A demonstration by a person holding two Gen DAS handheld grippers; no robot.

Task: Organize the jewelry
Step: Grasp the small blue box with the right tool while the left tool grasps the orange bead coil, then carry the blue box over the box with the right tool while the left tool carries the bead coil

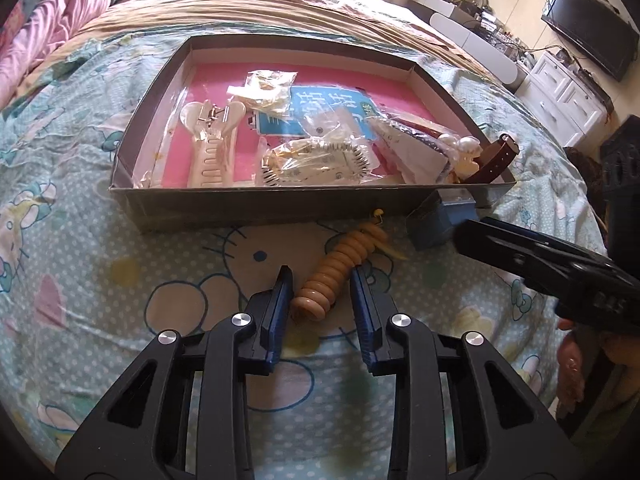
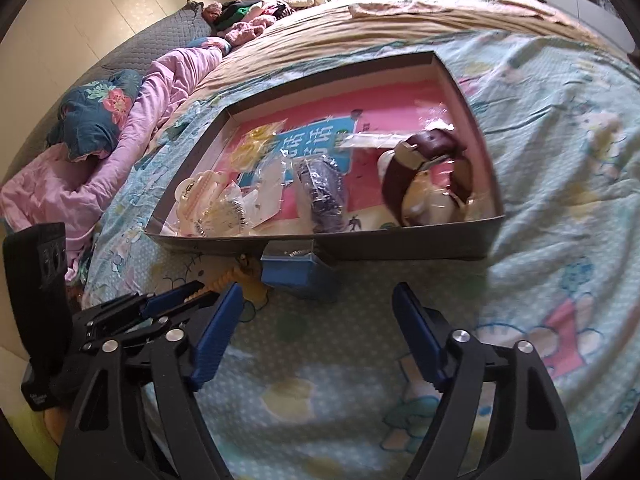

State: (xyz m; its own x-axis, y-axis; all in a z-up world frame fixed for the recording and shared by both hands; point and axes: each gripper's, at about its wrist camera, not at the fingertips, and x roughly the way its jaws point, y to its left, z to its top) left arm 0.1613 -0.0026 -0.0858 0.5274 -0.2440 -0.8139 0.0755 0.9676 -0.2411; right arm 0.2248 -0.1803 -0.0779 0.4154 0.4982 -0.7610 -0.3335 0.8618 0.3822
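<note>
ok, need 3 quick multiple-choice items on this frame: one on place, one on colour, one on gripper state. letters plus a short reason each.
1. Where is the beaded bracelet?
A. inside the box
B. on the bedsheet before the box
C. on the pillow

2. What colour is the watch strap?
A. brown
B. green
C. white

3. How is the left gripper?
A. shut on the hair claw
B. open, fingers on either side of the bracelet
C. out of view

Answers:
1 B: it lies on the bedsheet outside the box wall.
2 A: the strap is dark brown.
3 B: gaps show between both fingers and the beads.
</note>
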